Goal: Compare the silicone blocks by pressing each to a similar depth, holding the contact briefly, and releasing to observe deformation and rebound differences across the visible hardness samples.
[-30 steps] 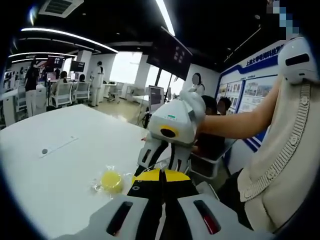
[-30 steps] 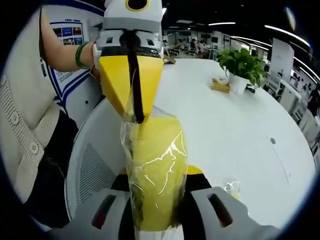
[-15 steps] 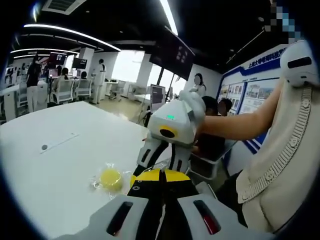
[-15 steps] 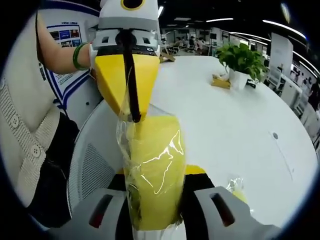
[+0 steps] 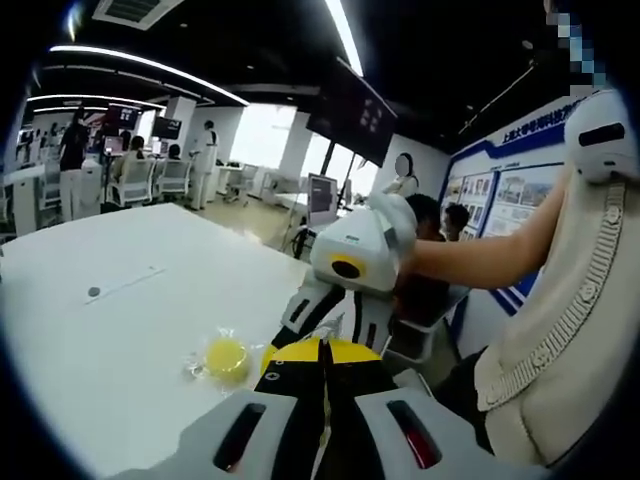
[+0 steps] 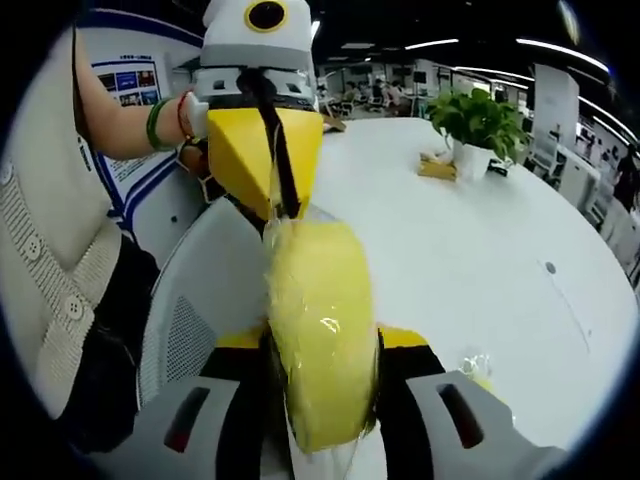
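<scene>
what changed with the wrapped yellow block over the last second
The wrapped yellow block, gripped by the right gripper, has turned and now looks rounder and more bulged; its film lies tighter. The left gripper stays shut on the wrap at the block's far end. The yellow disc on the white table has not moved.

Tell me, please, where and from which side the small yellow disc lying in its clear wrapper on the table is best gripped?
Probably from above, jaws closing across the rim of the yellow disc. It lies flat on the white table, leaving only its edge to pinch; the loose wrapper may slip.
</scene>
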`<state>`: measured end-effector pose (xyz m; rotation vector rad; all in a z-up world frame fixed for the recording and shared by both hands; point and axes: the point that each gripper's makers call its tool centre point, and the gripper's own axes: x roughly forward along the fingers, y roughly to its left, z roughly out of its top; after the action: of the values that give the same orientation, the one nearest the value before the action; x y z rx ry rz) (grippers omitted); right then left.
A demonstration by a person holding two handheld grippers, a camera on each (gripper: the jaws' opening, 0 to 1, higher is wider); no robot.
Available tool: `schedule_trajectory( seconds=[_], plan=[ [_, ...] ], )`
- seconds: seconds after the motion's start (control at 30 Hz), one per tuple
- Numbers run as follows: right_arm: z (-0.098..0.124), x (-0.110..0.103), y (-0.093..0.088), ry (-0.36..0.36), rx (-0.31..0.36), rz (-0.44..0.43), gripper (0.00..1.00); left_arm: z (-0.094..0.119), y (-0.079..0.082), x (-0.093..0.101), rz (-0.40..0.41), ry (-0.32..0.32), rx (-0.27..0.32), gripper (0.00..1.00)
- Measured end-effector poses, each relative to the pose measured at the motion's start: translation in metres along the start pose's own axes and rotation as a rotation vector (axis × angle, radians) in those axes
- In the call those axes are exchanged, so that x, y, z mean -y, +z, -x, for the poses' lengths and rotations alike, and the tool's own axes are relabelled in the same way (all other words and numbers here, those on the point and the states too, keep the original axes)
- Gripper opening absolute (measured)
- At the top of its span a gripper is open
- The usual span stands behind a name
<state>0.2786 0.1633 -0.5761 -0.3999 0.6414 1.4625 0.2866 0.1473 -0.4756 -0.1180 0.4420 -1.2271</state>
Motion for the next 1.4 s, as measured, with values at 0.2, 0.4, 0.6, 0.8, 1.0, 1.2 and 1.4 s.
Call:
schedule_trajectory(
  seconds=[0.2, 0.4, 0.6, 0.8, 1.0, 1.2, 1.4],
  plan=[
    [0.006, 0.002, -0.002, -0.048, 0.062, -0.070, 0.54, 0.003, -0.001, -0.005, 0.023, 0.018, 0.012, 0.00],
    [0.017, 0.010, -0.003, -0.145, 0.163, -0.182, 0.69, 0.005, -0.008, -0.016, 0.044, 0.053, 0.009, 0.00],
    [0.032, 0.018, -0.028, -0.271, 0.237, -0.282, 0.79, 0.004, -0.023, -0.031, 0.085, 0.098, -0.006, 0.00],
    [0.047, 0.021, -0.059, -0.404, 0.306, -0.431, 0.93, 0.003, -0.045, -0.060, 0.136, 0.187, -0.029, 0.00],
    [0.065, 0.016, -0.074, -0.516, 0.392, -0.535, 0.95, 0.001, -0.070, -0.083, 0.179, 0.245, -0.057, 0.00],
    [0.065, 0.002, -0.086, -0.554, 0.430, -0.622, 0.95, 0.005, -0.088, -0.108, 0.212, 0.277, -0.091, 0.00],
    [0.069, -0.005, -0.086, -0.561, 0.446, -0.695, 0.92, 0.013, -0.093, -0.136, 0.208, 0.296, -0.109, 0.00]
  ],
)
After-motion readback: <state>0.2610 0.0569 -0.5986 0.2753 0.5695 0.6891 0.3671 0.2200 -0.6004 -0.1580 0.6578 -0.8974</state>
